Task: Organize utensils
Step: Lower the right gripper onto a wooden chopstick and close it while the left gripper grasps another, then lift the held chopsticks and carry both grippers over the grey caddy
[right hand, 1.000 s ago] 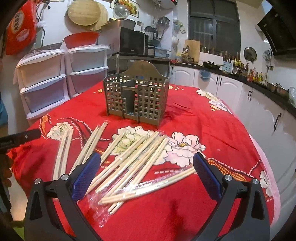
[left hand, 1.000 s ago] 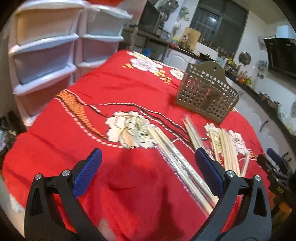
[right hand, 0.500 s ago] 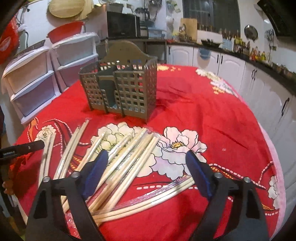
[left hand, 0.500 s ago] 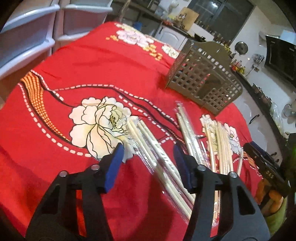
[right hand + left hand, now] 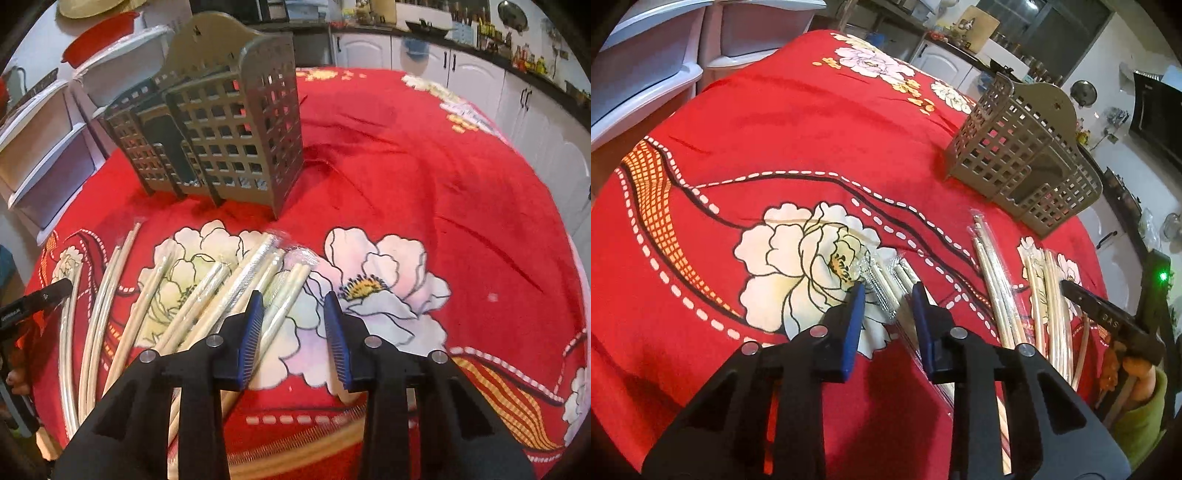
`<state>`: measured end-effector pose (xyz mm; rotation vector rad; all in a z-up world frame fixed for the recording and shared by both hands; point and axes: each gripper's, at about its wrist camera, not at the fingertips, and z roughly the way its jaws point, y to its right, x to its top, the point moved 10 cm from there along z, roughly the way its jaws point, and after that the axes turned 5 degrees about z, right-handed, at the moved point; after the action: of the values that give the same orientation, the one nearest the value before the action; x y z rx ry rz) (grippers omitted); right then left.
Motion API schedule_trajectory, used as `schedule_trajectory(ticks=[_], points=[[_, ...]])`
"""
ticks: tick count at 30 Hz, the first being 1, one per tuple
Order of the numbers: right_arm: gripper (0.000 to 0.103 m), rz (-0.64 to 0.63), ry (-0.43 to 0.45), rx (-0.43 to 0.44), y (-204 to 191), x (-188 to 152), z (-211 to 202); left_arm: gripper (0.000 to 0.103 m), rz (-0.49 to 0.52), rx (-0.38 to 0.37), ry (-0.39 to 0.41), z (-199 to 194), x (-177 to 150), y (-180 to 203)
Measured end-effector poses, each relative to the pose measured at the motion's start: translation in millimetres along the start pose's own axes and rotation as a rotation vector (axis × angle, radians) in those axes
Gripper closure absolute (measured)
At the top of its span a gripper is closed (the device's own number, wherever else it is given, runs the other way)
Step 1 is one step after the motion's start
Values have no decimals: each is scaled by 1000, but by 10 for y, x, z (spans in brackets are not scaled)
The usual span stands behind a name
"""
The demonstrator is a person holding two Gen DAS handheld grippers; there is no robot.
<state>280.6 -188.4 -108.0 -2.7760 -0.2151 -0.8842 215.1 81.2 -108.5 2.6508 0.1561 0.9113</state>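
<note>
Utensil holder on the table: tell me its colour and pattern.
The utensil holder is olive-grey plastic with a grid of square holes, seen best in the right wrist view.

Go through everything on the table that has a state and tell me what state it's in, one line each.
Left gripper: jaws just been closing, astride a wrapped chopstick pair, not visibly clamped.
Right gripper: jaws just been closing, over wrapped chopsticks, not visibly clamped.
Utensil holder: upright, looks empty.
Other chopsticks: lying flat, scattered on the tablecloth.

A home kitchen; white cabinets, a crowded counter, plastic drawers beside the table.
</note>
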Motion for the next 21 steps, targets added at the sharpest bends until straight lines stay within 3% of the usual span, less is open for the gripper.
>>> schedule_trajectory(ticks=[5,7,13,16,21], points=[[71,-10,-4,-16,-31,82,85,83,22,17,-1,42,47,20],[81,7,0,-12,-1,131,109,83,27,22,-1,57,60,28],[88,77,14,56,102,249,131,87,47,33,1,85,91,49],[90,121,16,88,173,324,133,93,40,36,-1,109,124,24],[92,151,34,125,191,396,90,97,18,9,-3,110,205,4]])
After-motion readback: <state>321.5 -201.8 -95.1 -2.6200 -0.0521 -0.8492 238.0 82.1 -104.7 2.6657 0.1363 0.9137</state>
